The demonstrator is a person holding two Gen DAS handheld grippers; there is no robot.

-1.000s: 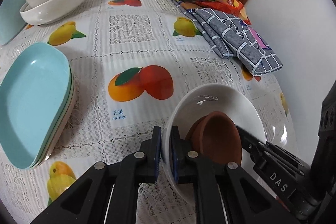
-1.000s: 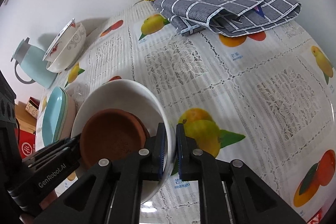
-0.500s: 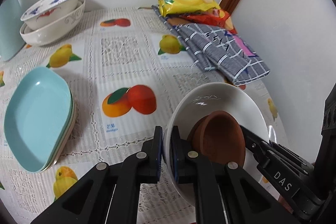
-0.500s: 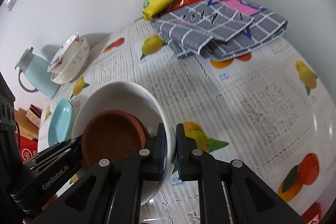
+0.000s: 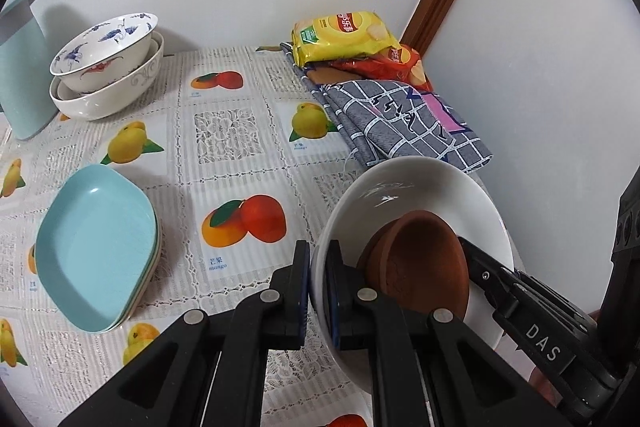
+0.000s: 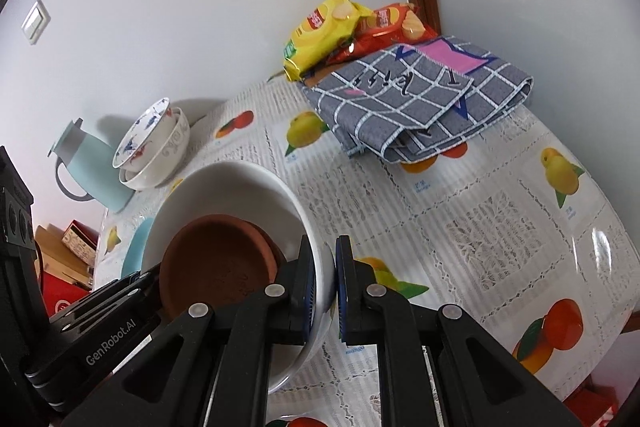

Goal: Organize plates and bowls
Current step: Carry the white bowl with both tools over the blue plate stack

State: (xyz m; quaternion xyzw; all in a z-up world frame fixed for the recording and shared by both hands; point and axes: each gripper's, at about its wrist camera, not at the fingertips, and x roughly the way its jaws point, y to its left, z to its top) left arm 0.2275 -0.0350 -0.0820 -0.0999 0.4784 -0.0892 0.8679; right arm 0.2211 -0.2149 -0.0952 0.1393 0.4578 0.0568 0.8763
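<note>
White bowl point(image 5: 420, 195): held tilted above the near right part of the worktop point(image 5: 232, 131), a brown clay dish point(image 5: 420, 263) lying inside it. Left gripper point(image 5: 318, 279): fingers clenched on the bowl's left rim. Right gripper point(image 6: 325, 283): fingers clenched on the opposite rim, one finger inside the bowl, one outside. Stack of light blue plates point(image 5: 96, 247): left of the bowl, resting on the worktop. Two nested bowls point(image 5: 108, 67), the upper with blue and red painting: far left, near the wall. Pale blue jug point(image 5: 20, 75): just left of the nested bowls. Grey checked cloth point(image 5: 400, 119), folded: far right. Yellow snack bag point(image 5: 344, 35) and red snack bag point(image 5: 400, 67): at the cloth's far end, in the corner. Worktop cover: fruit-printed lace-pattern sheet.
</note>
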